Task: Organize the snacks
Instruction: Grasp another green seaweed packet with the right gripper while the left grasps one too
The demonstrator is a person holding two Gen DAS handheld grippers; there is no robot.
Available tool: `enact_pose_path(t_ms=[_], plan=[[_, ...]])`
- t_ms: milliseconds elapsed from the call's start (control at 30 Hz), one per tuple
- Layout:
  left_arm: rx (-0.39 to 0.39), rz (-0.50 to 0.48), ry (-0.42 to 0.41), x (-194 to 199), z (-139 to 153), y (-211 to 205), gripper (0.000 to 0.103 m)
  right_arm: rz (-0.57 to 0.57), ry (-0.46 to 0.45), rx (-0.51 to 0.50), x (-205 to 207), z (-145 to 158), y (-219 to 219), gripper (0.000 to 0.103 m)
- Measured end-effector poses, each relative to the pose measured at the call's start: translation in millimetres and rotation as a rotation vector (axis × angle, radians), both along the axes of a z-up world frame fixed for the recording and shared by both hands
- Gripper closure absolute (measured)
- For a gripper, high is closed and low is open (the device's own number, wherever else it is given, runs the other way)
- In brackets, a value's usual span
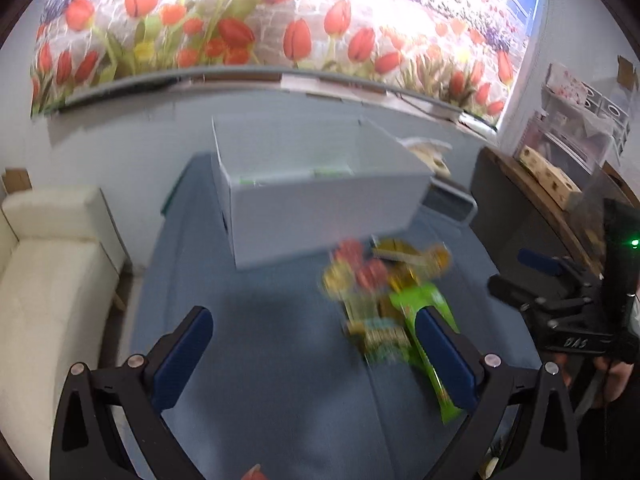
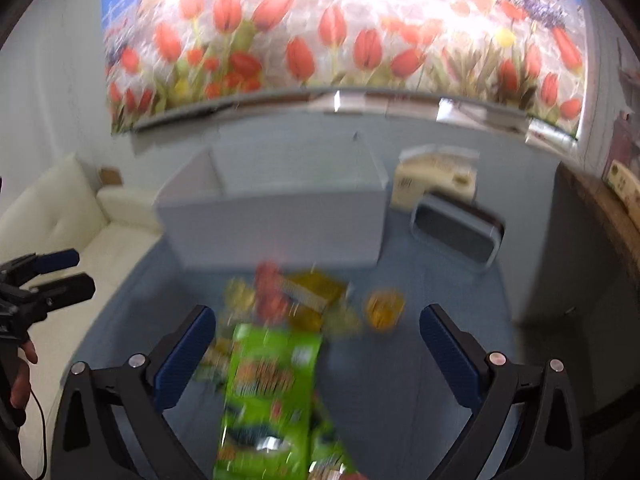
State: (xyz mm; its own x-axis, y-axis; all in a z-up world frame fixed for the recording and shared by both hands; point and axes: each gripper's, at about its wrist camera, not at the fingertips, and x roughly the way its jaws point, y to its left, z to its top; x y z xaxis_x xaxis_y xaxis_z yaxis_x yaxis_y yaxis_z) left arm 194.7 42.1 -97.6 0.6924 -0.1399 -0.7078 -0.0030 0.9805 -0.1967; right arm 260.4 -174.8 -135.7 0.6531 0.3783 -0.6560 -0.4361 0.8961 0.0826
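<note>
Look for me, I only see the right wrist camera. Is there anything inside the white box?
Observer: Yes. The left wrist view looks over the rim of the white box, and blurry green-and-white packets lie inside.
Operator: Is the left gripper holding a snack?
Observer: No. The left gripper is open, with only blue cloth between its fingers. The green bag lies beside one finger.

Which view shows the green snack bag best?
The right wrist view: the green snack bag lies face-up, nearly whole, between the open tongs. The left wrist view shows only a foreshortened sliver, partly behind one finger.
</note>
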Motion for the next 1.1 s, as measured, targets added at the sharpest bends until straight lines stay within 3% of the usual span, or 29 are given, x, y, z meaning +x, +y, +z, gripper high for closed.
enact_pose_path(t_ms=[167, 533, 633, 667, 700, 1100], plan=[[-0.019, 0.009, 0.035, -38, -14, -9, 0.000, 0.013, 0.087, -0.025, -15, -39, 8, 0.000], [-0.009, 0.004, 0.047, -61, -18, -12, 0.000, 0.012, 0.168, -0.083, -6, -81, 32, 0.000], [-0.010, 0.002, 0.047, -63, -17, -12, 0.000, 0.004, 0.190, -0.114, -3, -88, 35, 0.015], [-0.008, 0.002, 0.046, -63, -16, -12, 0.000, 0.001, 0.193, -0.125, -2, -89, 35, 0.028], [-0.007, 0.002, 0.046, -62, -16, -13, 0.000, 0.000, 0.191, -0.135, -2, -90, 36, 0.031], [-0.010, -0.009, 0.063, -54, -19, -29, 0.000, 0.015, 0.099, -0.131, -27, -58, 22, 0.031]])
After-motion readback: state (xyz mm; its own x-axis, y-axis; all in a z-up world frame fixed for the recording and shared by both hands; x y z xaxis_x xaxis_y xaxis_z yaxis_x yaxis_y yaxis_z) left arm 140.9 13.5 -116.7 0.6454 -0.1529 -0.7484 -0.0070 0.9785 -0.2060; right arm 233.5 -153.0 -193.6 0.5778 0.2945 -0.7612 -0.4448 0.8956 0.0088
